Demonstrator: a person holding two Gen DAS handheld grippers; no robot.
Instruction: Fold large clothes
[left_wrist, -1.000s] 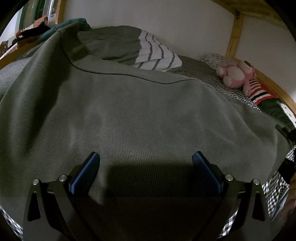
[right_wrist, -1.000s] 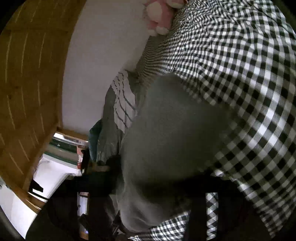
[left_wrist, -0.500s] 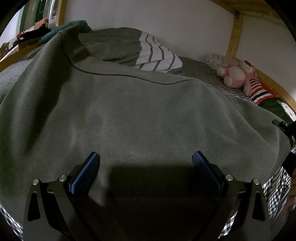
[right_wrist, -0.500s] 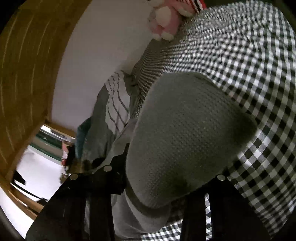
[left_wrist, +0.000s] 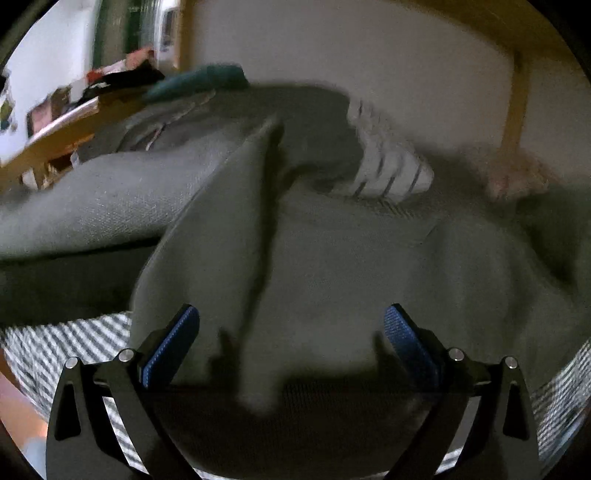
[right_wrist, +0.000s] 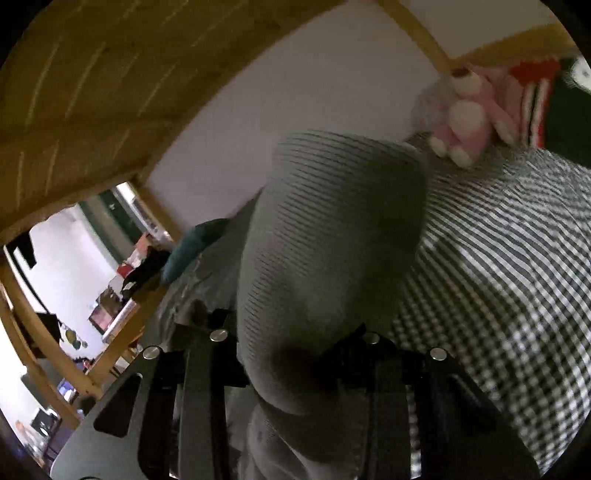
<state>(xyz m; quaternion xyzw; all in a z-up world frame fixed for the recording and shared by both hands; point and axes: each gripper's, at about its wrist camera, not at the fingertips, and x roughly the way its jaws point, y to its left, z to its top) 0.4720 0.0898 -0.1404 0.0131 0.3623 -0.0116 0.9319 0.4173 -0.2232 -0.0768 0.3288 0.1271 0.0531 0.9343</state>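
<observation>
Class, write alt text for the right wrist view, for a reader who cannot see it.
The right gripper is shut on a bunched grey sweater, lifted above a black-and-white checked bedsheet. A pink plush toy lies behind, under a wooden bunk frame.

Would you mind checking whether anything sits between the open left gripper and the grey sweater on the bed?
Nothing visible does. The left gripper hangs open directly over the grey sweater, with only knit fabric showing between its blue pads. The striped pillow lies farther back, out of the way.
</observation>
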